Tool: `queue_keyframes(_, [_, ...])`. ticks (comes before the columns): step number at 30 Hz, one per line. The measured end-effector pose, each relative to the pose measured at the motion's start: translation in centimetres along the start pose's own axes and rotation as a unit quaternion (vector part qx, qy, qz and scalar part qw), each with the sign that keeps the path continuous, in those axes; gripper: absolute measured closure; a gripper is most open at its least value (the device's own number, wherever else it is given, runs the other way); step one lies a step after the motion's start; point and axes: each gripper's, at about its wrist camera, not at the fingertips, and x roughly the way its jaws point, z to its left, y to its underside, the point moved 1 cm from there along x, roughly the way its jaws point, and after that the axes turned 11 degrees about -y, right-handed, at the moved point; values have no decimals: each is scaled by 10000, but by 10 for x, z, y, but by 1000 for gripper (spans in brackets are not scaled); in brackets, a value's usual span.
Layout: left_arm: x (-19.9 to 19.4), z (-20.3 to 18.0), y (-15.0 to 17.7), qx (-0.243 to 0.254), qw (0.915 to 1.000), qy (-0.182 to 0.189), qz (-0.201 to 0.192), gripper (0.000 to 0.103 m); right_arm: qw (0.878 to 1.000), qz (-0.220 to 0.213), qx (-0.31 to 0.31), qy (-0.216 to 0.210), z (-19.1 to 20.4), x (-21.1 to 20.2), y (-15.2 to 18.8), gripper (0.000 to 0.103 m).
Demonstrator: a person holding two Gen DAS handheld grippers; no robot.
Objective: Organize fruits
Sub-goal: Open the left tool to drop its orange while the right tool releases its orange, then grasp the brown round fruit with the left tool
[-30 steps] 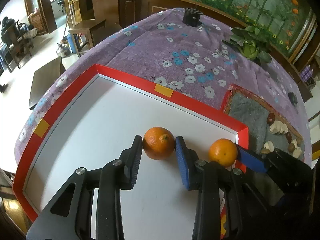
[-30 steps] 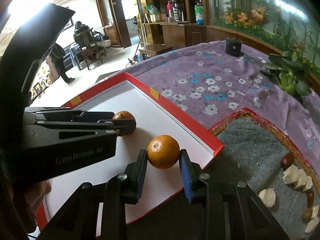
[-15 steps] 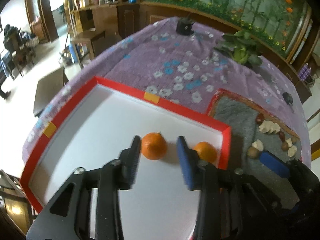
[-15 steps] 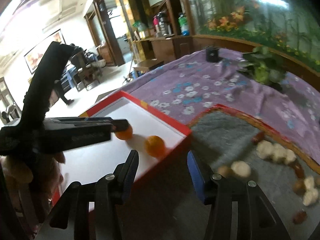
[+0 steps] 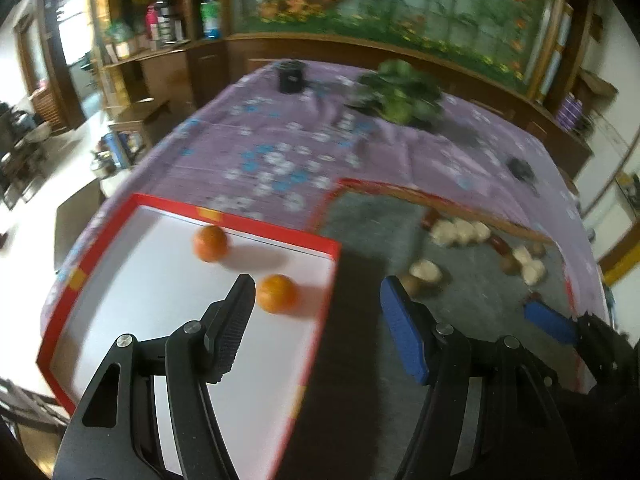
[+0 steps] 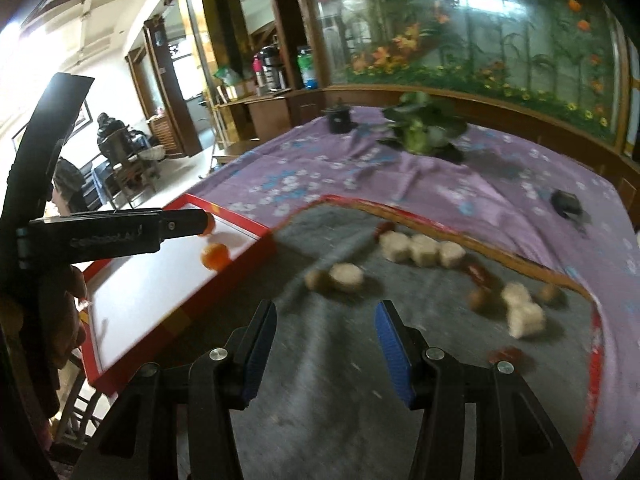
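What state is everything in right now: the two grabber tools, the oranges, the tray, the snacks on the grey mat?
Left gripper: open, nothing held, jaws just opened.
Right gripper: open, empty, over the mat.
Two oranges: loose, lying in the tray.
Red-rimmed tray: flat on the table.
Pale snack pieces: scattered on the grey mat.

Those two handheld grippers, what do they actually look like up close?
Each is a black plastic clamp with two long fingers, joined by silver rivets. The right gripper carries ribbed blue pads inside both fingers. The left gripper shows one blue pad and one that looks black. Seen from the right wrist, its side bears blurred white lettering.
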Motion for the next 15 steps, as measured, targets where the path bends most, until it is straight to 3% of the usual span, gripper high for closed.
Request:
queue_keyframes(10, [13, -53, 10, 474, 9987, 127, 145, 37, 9987, -111, 312, 398, -39, -37, 26, 53])
queue_keyframes(15, [29, -76, 15, 1217, 9920, 299, 157, 37, 9983, -121, 445, 361, -48, -39, 33, 53])
